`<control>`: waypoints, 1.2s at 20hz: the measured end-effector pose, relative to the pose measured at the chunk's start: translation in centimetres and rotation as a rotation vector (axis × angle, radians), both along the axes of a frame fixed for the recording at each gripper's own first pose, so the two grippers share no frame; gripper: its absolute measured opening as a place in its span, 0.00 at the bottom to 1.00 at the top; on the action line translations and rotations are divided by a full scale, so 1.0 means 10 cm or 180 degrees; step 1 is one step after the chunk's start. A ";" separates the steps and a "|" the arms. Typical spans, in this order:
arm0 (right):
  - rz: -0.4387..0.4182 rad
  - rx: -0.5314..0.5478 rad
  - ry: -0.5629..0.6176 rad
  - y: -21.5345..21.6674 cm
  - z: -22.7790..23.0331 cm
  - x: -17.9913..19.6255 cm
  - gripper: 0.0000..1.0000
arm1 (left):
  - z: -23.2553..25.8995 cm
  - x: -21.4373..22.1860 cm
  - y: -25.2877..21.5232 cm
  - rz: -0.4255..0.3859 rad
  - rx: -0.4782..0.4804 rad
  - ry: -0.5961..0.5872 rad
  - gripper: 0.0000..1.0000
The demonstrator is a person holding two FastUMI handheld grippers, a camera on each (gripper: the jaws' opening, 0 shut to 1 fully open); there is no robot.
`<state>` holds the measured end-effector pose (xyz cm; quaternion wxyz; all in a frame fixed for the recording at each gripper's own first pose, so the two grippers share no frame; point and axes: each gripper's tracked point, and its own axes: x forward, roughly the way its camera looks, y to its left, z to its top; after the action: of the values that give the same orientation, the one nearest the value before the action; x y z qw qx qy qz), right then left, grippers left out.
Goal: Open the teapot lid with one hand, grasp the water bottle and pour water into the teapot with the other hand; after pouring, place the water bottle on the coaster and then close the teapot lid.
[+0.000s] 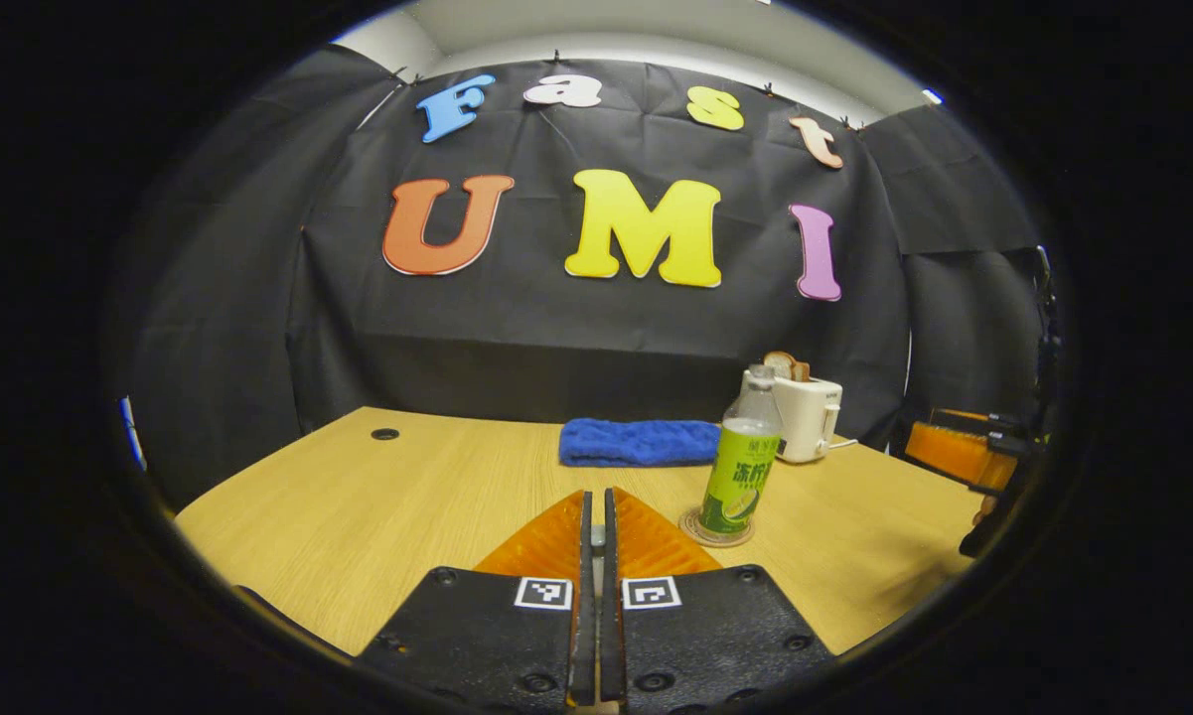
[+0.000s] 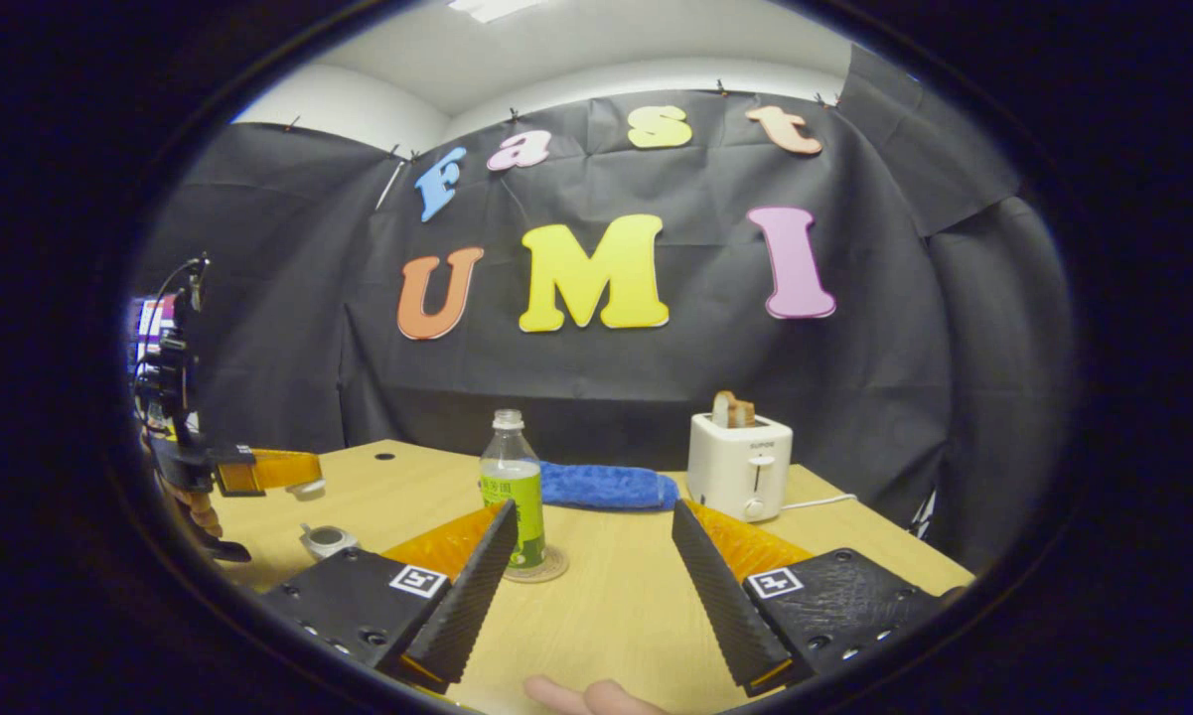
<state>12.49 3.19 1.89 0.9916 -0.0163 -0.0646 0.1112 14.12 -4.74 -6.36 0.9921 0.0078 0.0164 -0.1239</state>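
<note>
- Left gripper (image 1: pixel 596 497): your jaws stood closed, finger against finger, with nothing between them. It pointed just left of the bottle (image 1: pixel 745 467).
- Right gripper (image 2: pixel 592 508): your jaws stood wide open and empty. It sat on the near side of the bottle, which showed just behind the left finger.
- Bottle: upright on the coaster (image 1: pixel 717 531), gripped by neither tool.
- Teapot: a small grey thing (image 2: pixel 326 539) lay on the table (image 1: pixel 358 497) well left of the bottle, below your left gripper as the right gripper view showed it. It was too small to say whether it was the pot, its lid, or something else.
- Towel (image 1: pixel 639 442): lay behind the bottle and to its left.
- Toaster (image 1: pixel 805 417): stood behind the bottle and to its right, with bread in the slots.
- Progress, judged: the bottle on its coaster fitted either the start or the stage after pouring, and the views did not settle which. You could not confirm from them that the lid had been opened or closed.
- Left to do, judged: if you had poured, only closing the lid remained. If you had not, every step remained.
</note>
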 end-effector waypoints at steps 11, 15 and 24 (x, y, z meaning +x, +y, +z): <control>0.0026 0.0116 0.0109 -0.11 -0.31 -0.09 0.94 | -0.39 0.00 0.00 0.0131 0.0111 0.0211 0.06; 0.0041 0.0127 0.0048 -0.11 -0.25 -0.13 0.94 | -0.50 0.05 0.05 0.0220 0.0220 0.0231 0.07; 0.0044 0.0097 0.0035 -0.05 -0.24 -0.19 0.94 | -0.48 0.04 -0.04 0.0145 0.0172 0.0180 0.19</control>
<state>10.57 2.71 -0.53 0.9912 -0.0002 -0.0609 0.1172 14.47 -5.10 -11.18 0.9933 0.0308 0.0479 -0.1009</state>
